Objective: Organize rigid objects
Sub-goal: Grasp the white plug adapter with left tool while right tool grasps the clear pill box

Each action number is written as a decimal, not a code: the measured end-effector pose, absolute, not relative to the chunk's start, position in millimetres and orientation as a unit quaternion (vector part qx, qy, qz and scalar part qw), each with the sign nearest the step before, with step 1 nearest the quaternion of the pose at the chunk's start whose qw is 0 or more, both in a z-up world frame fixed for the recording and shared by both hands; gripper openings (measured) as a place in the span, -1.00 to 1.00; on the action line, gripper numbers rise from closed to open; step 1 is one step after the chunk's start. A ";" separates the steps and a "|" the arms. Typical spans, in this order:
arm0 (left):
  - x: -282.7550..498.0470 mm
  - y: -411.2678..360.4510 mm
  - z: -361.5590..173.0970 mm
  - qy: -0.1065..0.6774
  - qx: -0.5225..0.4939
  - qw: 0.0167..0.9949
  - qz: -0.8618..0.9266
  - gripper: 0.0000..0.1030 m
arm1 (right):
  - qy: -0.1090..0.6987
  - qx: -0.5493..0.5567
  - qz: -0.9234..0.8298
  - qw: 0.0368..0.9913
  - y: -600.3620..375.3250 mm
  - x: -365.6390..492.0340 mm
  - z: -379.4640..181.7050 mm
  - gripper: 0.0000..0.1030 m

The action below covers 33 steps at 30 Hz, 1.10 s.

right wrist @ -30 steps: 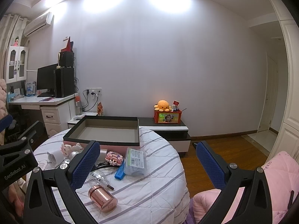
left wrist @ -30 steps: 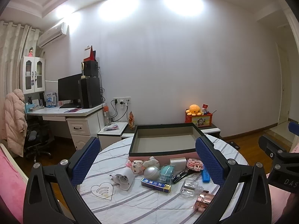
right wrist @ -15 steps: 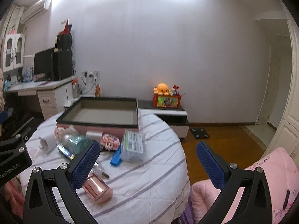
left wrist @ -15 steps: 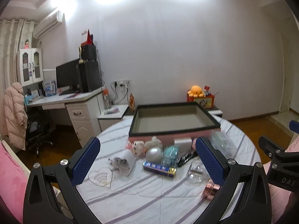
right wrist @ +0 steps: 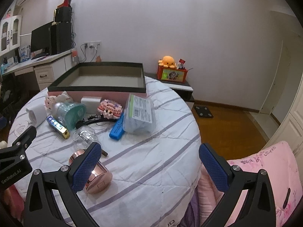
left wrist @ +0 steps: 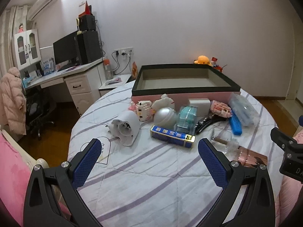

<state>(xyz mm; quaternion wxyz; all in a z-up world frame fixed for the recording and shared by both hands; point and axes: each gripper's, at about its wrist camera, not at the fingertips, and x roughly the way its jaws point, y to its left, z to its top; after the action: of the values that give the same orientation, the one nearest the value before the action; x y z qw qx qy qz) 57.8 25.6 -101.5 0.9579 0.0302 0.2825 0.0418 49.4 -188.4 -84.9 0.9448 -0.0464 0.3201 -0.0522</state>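
Both handheld grippers hover with jaws spread wide and holding nothing above a round table draped in a white, purple-striped cloth (left wrist: 151, 179). The left gripper (left wrist: 149, 162) faces a jumble of small items heaped at 12 o'clock against the pink wall of a shallow black-rimmed cardboard box (left wrist: 181, 94), whose floor shows bare. A white plastic fan-like gadget (left wrist: 126, 128) lies at 11 o'clock, a blue-and-gold carton (left wrist: 172, 136) straight ahead, a silver ball (left wrist: 165, 116) and a teal translucent case (left wrist: 187, 117) behind it. The right gripper (right wrist: 149, 162) frames a shiny rose-gold cylinder (right wrist: 96, 176) at 9 o'clock, partly hidden behind its left finger pad (right wrist: 85, 168); in the left view that cylinder is cut off by the finger. A clear lidded container with a printed label (right wrist: 139, 113) and a blue ridged bar (right wrist: 117, 128) lie at 11 o'clock. A clear glass piece (right wrist: 86, 138) is hard to make out. The pink block toys (right wrist: 109, 109) are too small to identify.
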 end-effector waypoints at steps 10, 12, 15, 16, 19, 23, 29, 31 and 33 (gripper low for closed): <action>96.3 63.1 -103.0 0.306 0.003 0.949 0.077 1.00 | 0.341 -0.045 -0.065 0.937 -196.5 89.4 -94.1 1.00; 107.3 72.8 -105.1 0.311 -0.010 0.946 0.088 1.00 | 0.345 -0.045 -0.067 0.935 -198.5 98.7 -96.3 1.00; 127.2 89.9 -110.6 0.328 -0.025 0.938 0.110 1.00 | 0.355 -0.042 -0.077 0.931 -202.4 119.0 -101.2 1.00; 133.3 93.8 -112.2 0.334 -0.028 0.935 0.114 1.00 | 0.359 -0.041 -0.077 0.929 -203.7 124.5 -102.8 1.00; 150.9 103.2 -119.2 0.345 -0.036 0.930 0.121 1.00 | 0.367 -0.038 -0.077 0.926 -206.5 140.3 -107.1 1.00; 168.8 107.7 -130.0 0.371 -0.037 0.921 0.113 1.00 | 0.382 -0.021 -0.064 0.922 -209.4 161.0 -114.9 1.00; 189.9 120.5 -153.5 0.433 -0.088 0.895 0.066 0.99 | 0.408 -0.010 -0.043 0.912 -208.7 188.1 -132.6 1.00; 189.9 120.5 -150.6 0.424 -0.089 0.899 0.058 0.94 | 0.409 0.013 -0.027 0.912 -210.6 191.1 -134.4 0.89; 191.5 120.2 -149.9 0.425 -0.086 0.899 0.063 0.70 | 0.410 0.040 -0.003 0.911 -213.5 191.2 -132.0 0.42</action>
<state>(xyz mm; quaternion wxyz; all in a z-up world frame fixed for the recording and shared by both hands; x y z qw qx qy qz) 191.5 120.2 -149.9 0.8990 -0.0861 0.4248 0.0631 191.2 -213.5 -132.0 0.9114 0.0396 0.4096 -0.0031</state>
